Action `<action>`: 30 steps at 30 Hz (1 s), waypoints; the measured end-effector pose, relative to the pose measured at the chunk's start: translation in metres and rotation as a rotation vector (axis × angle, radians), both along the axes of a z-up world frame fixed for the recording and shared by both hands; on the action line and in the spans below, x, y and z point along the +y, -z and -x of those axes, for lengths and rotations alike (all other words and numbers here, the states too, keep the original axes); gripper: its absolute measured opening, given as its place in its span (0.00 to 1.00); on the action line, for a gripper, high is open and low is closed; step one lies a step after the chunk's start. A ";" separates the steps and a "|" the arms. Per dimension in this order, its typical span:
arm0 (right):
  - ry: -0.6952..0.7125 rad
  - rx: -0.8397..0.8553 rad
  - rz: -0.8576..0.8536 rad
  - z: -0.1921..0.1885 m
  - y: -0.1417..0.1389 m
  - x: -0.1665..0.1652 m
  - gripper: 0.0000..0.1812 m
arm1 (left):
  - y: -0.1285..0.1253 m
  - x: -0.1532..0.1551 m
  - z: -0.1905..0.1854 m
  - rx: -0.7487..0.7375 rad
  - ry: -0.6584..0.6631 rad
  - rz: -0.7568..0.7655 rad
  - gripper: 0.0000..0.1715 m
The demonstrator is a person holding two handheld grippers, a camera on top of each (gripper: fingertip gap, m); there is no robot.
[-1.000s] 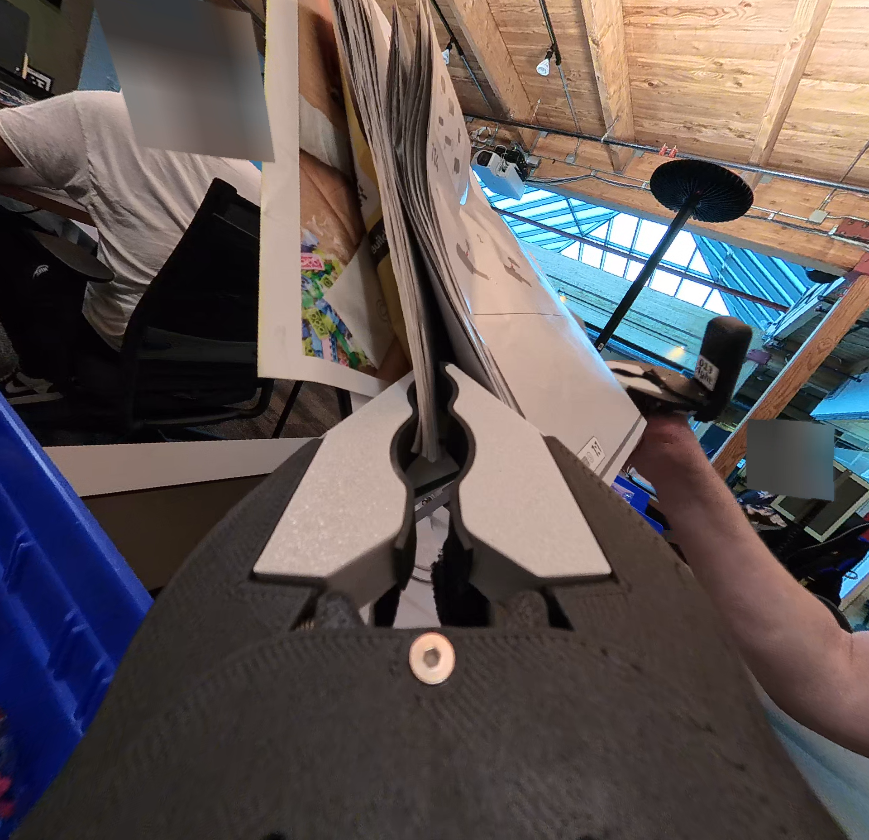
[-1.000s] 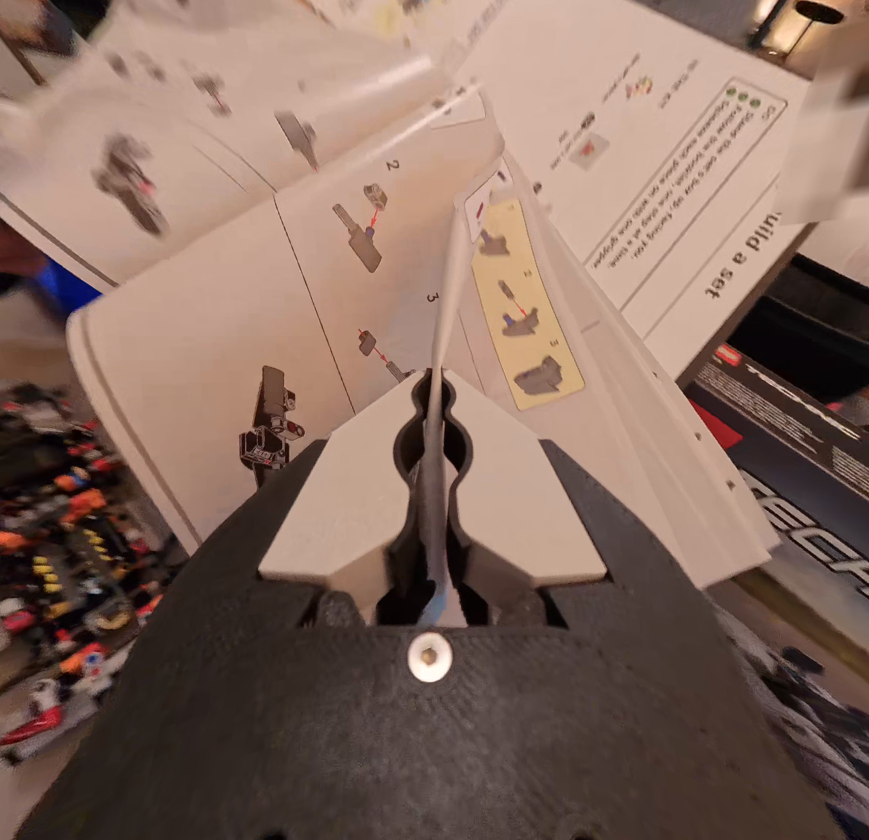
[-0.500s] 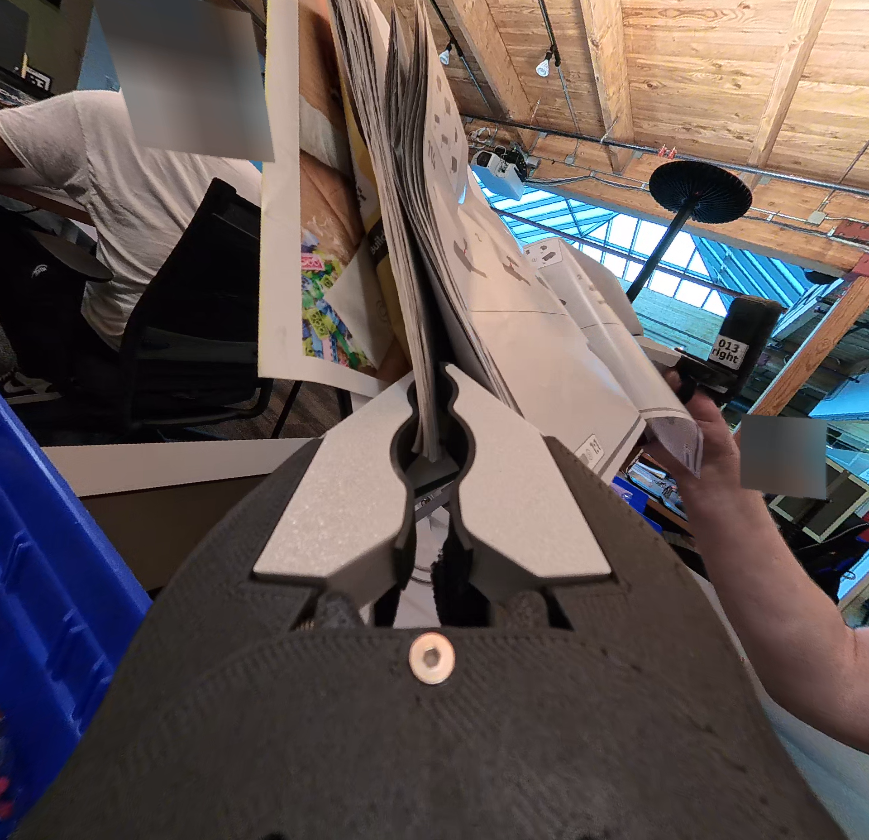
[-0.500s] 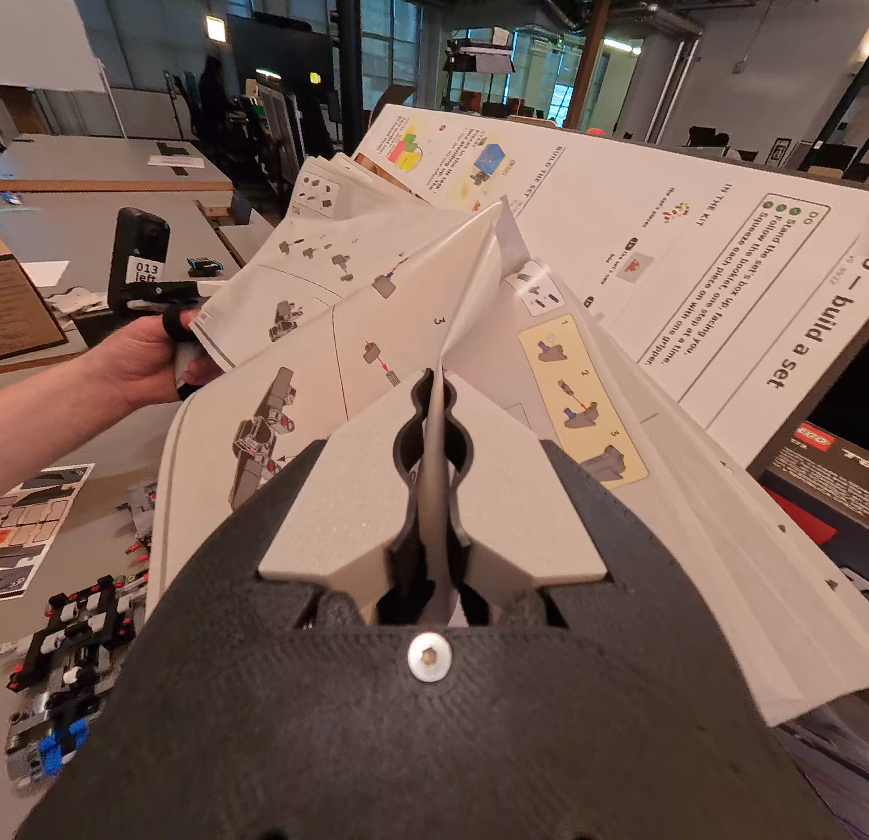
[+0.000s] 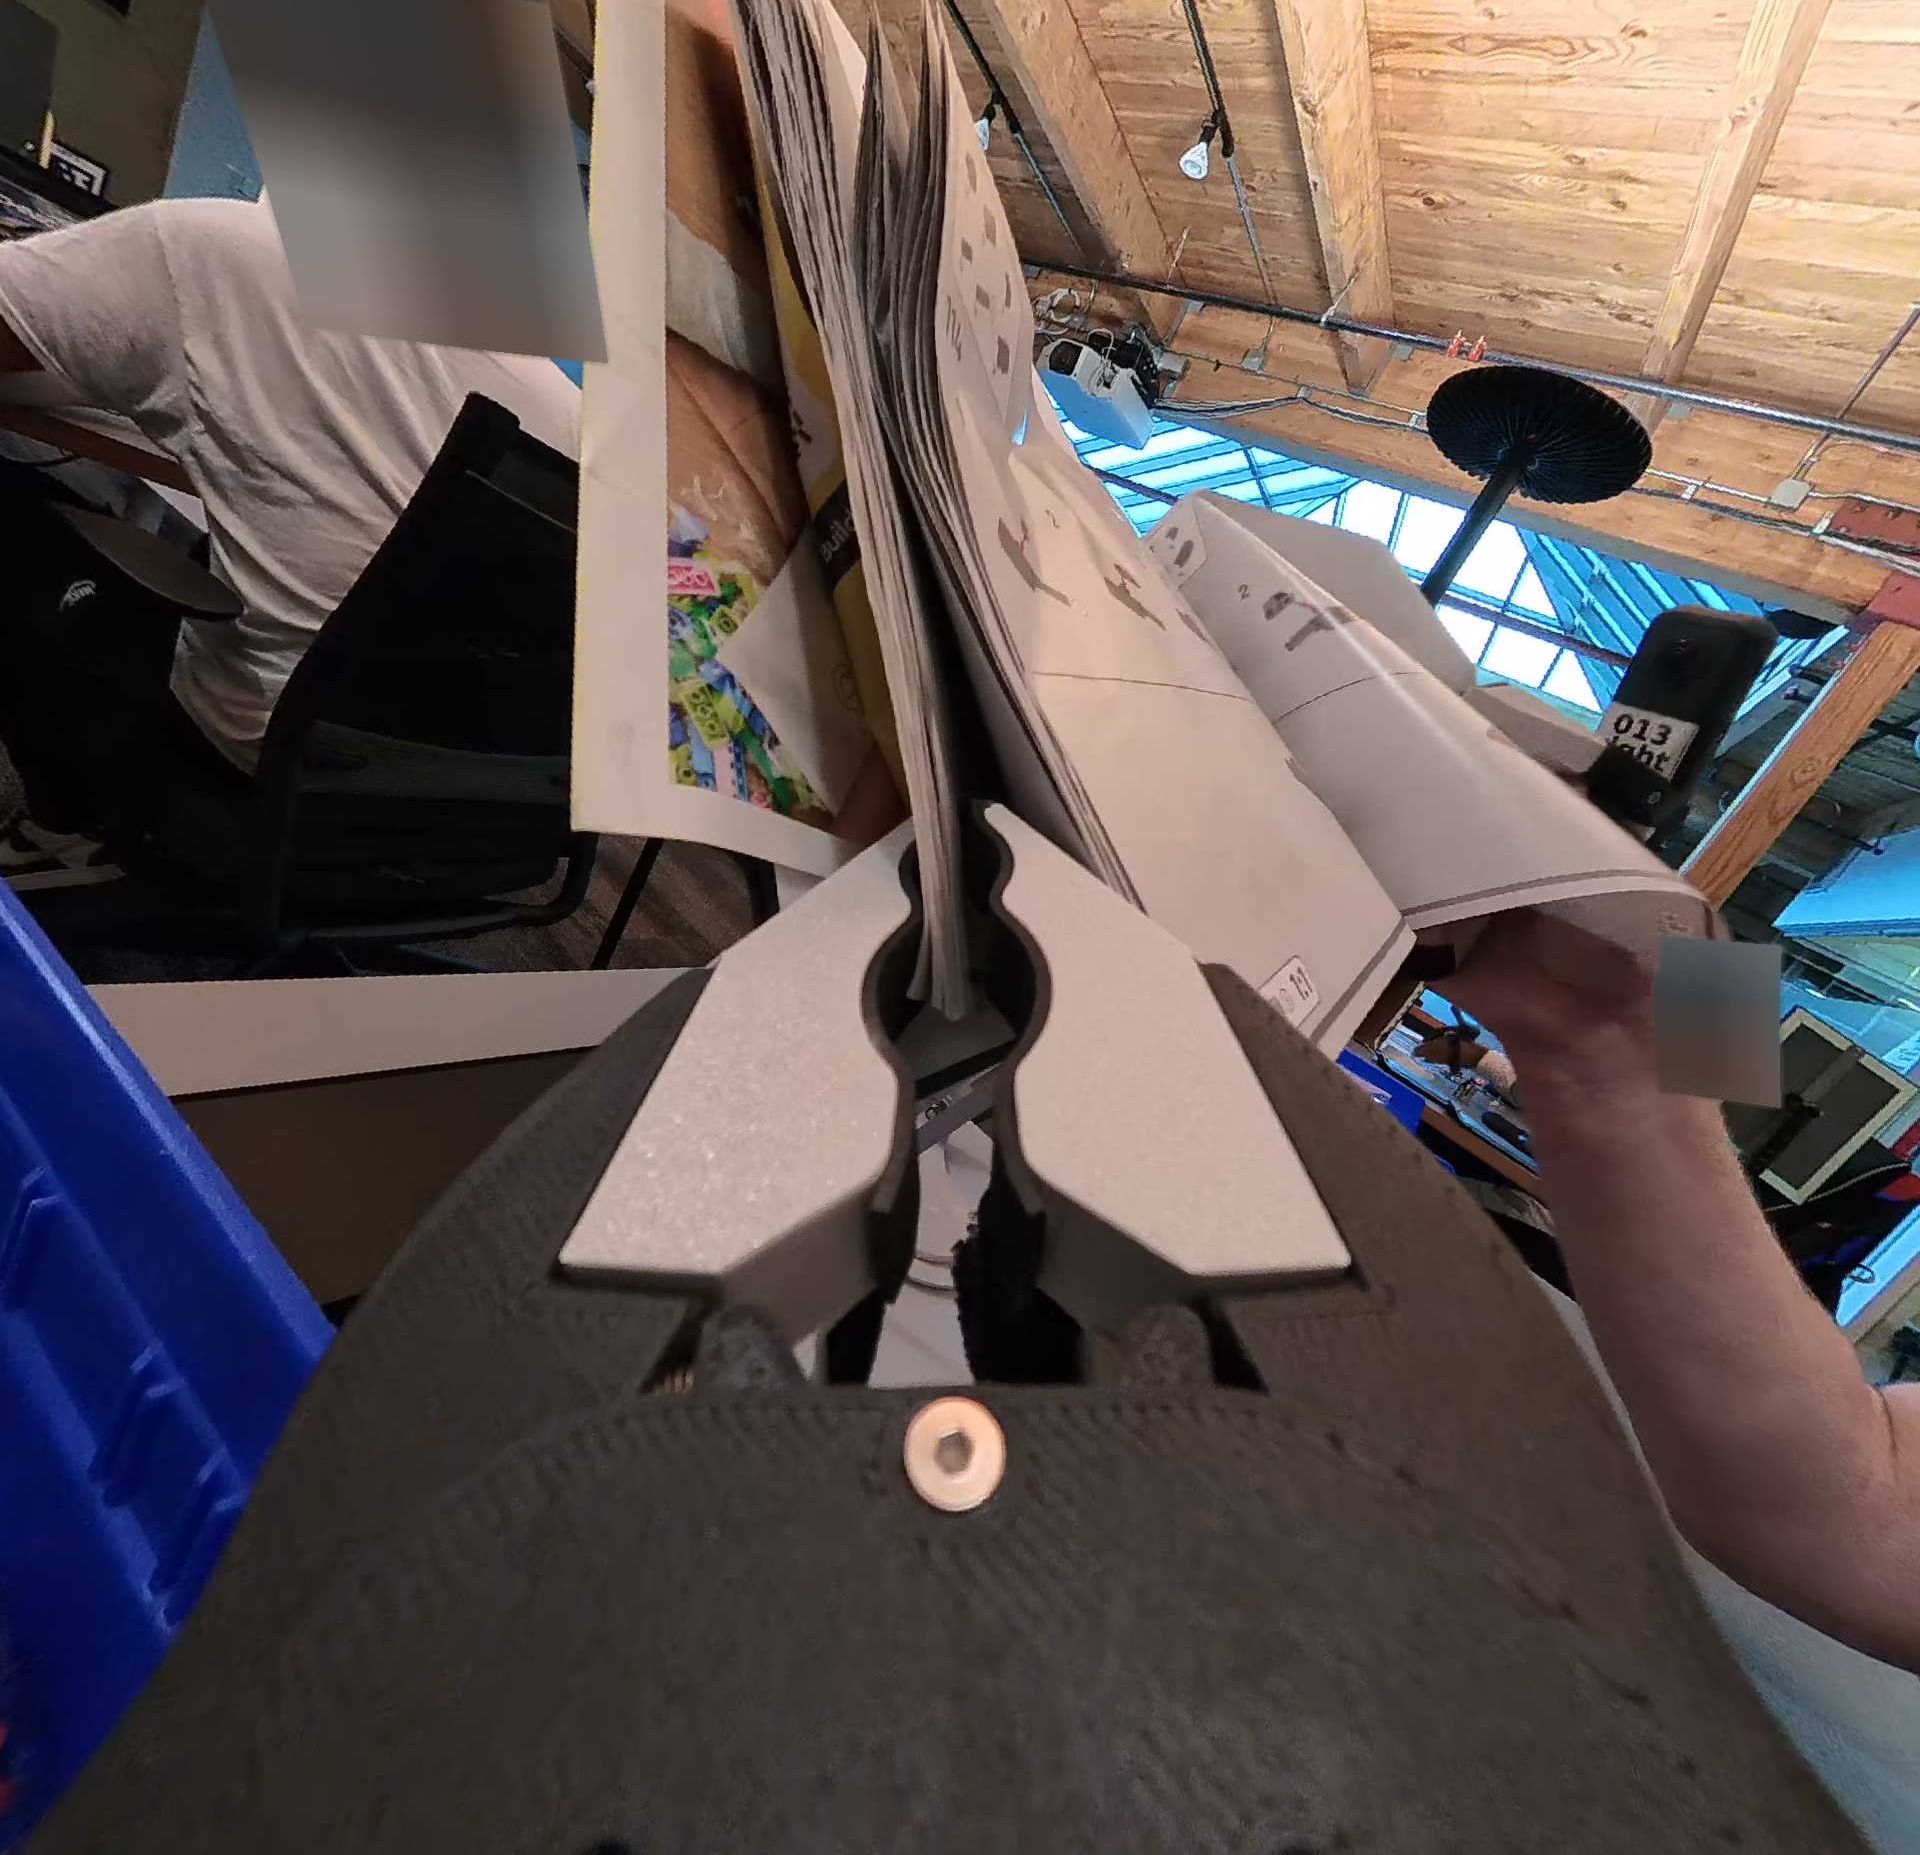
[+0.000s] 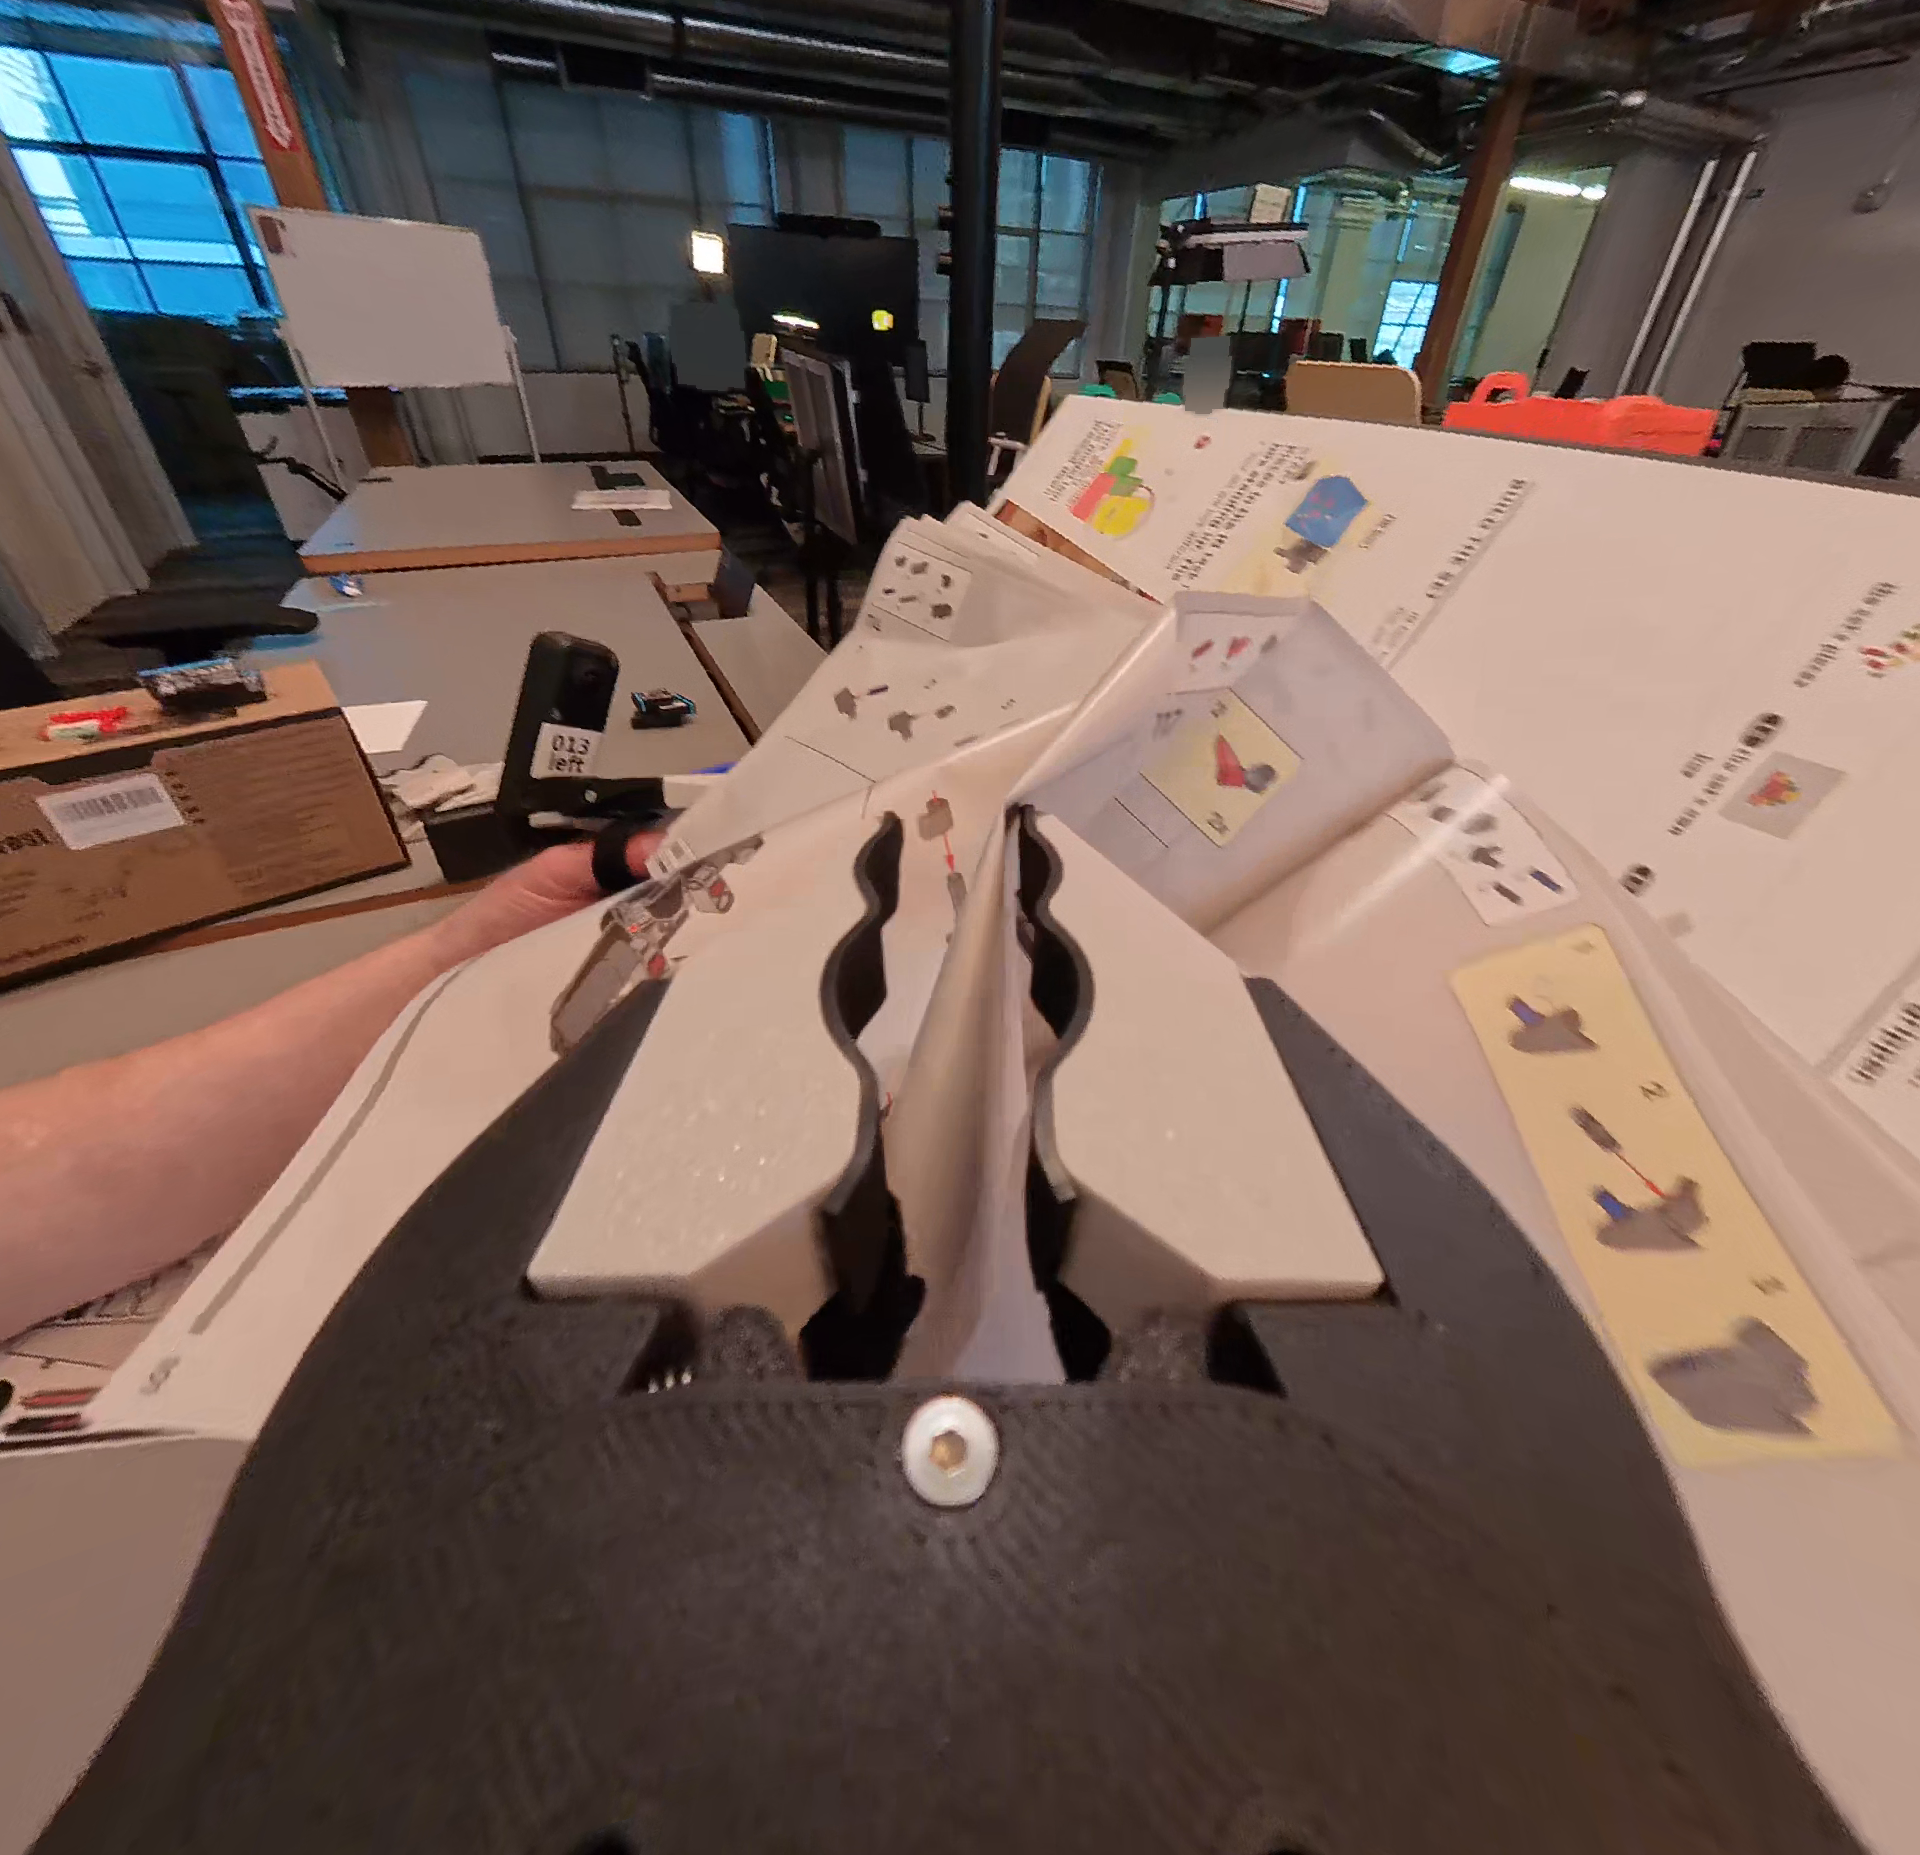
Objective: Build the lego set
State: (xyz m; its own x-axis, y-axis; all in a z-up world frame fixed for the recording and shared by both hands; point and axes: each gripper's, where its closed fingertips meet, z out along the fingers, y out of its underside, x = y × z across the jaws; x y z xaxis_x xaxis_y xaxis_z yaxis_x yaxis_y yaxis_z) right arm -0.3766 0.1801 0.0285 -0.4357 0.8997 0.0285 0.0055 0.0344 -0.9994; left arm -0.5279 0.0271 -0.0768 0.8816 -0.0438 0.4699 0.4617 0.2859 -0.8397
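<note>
The instruction booklet (image 5: pixel 1143 745) stands open and upright. My left gripper (image 5: pixel 951 829) is shut on a thick stack of its pages near the spine. In the right wrist view the booklet (image 6: pixel 1226 766) fans out ahead. My right gripper (image 6: pixel 951 829) has its jaws parted, and one thin page (image 6: pixel 966 1026) hangs loose between the fingers. The right gripper also shows in the left wrist view (image 5: pixel 1662 725), held by a hand at the page edges. The left gripper shows in the right wrist view (image 6: pixel 561 745), gripping the booklet's left side. No lego pieces are in view.
A large white printed sheet (image 6: pixel 1558 600) leans behind the booklet. A blue bin (image 5: pixel 104 1286) is at lower left. A person in a white shirt (image 5: pixel 208 403) sits on a black chair. A cardboard box (image 6: pixel 187 818) sits on the grey table (image 6: pixel 499 517). My right fingertips sit around 25 centimetres from my left ones.
My right gripper has swung the page up and over toward the left, then parted its jaws so the page is no longer pinched. The left gripper has kept its hold and place.
</note>
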 end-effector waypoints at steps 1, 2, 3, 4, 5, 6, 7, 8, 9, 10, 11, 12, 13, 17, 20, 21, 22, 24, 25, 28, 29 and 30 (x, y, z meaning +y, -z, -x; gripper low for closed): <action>-0.011 0.005 0.009 0.003 -0.003 -0.006 0.15 | 0.000 0.000 0.000 0.000 0.000 0.000 0.00; -0.020 0.016 0.024 0.006 -0.007 -0.013 0.20 | 0.000 0.000 0.000 0.000 0.000 0.000 0.00; -0.030 0.026 0.044 0.009 -0.011 -0.020 0.25 | 0.000 0.000 0.000 0.000 0.000 0.000 0.00; -0.046 0.035 0.063 0.011 -0.015 -0.028 0.29 | 0.000 0.000 0.000 0.000 0.000 0.000 0.00; -0.066 0.045 0.077 0.013 -0.019 -0.037 0.34 | 0.000 0.000 0.000 0.000 0.000 0.000 0.00; -0.096 0.055 0.087 0.014 -0.023 -0.047 0.35 | 0.000 0.000 0.000 0.000 0.000 0.000 0.00; -0.145 0.067 0.102 0.013 -0.028 -0.060 0.35 | 0.000 0.000 0.000 -0.001 0.001 -0.001 0.00; -0.198 0.081 0.134 0.012 -0.034 -0.071 0.37 | 0.000 0.000 0.000 -0.001 0.001 -0.001 0.00; -0.242 0.094 0.177 0.010 -0.040 -0.080 0.41 | 0.000 0.000 0.000 -0.001 0.001 -0.001 0.00; -0.281 0.115 0.220 0.008 -0.048 -0.086 0.43 | 0.000 0.000 0.000 -0.001 0.002 -0.001 0.00; -0.318 0.144 0.254 0.004 -0.056 -0.092 0.42 | 0.000 0.000 0.000 -0.001 0.003 -0.001 0.00; -0.358 0.156 0.274 -0.001 -0.061 -0.097 0.42 | -0.001 0.000 0.000 -0.002 0.004 -0.002 0.00; -0.418 0.144 0.278 -0.006 -0.063 -0.105 0.41 | -0.001 0.000 0.000 -0.001 0.004 -0.002 0.00; -0.428 0.133 0.264 -0.021 -0.063 -0.092 0.40 | -0.001 0.000 0.000 -0.004 0.006 -0.005 0.00; -0.129 0.125 0.164 -0.014 -0.043 -0.032 0.43 | -0.001 0.000 0.000 -0.008 0.007 -0.008 0.01; -0.013 0.113 0.109 -0.012 -0.033 -0.007 0.44 | 0.000 0.000 0.000 -0.010 0.007 -0.010 0.01; 0.099 0.098 0.048 -0.012 -0.021 0.018 0.45 | -0.001 0.000 0.000 -0.011 0.008 -0.010 0.01; 0.284 0.046 -0.040 -0.016 0.003 0.064 0.47 | -0.001 0.000 0.000 -0.009 0.006 -0.009 0.01; 0.351 0.024 -0.070 -0.019 0.014 0.083 0.49 | -0.001 0.000 0.000 -0.009 0.005 -0.008 0.01; 0.491 -0.043 -0.138 -0.026 0.044 0.124 0.51 | 0.000 0.000 0.000 -0.007 0.004 -0.007 0.00; 0.525 -0.070 -0.162 -0.026 0.055 0.135 0.52 | 0.000 0.000 0.000 -0.008 0.004 -0.008 0.01; 0.556 -0.093 -0.187 -0.025 0.065 0.144 0.53 | 0.000 0.000 0.000 -0.008 0.003 -0.007 0.01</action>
State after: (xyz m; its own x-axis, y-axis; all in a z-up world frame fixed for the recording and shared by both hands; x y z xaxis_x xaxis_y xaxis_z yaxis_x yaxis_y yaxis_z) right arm -0.3516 0.3239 -0.0370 0.0909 0.9770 0.1928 0.1604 0.1767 -0.9711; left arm -0.5280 0.0272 -0.0768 0.8779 -0.0498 0.4763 0.4691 0.2903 -0.8341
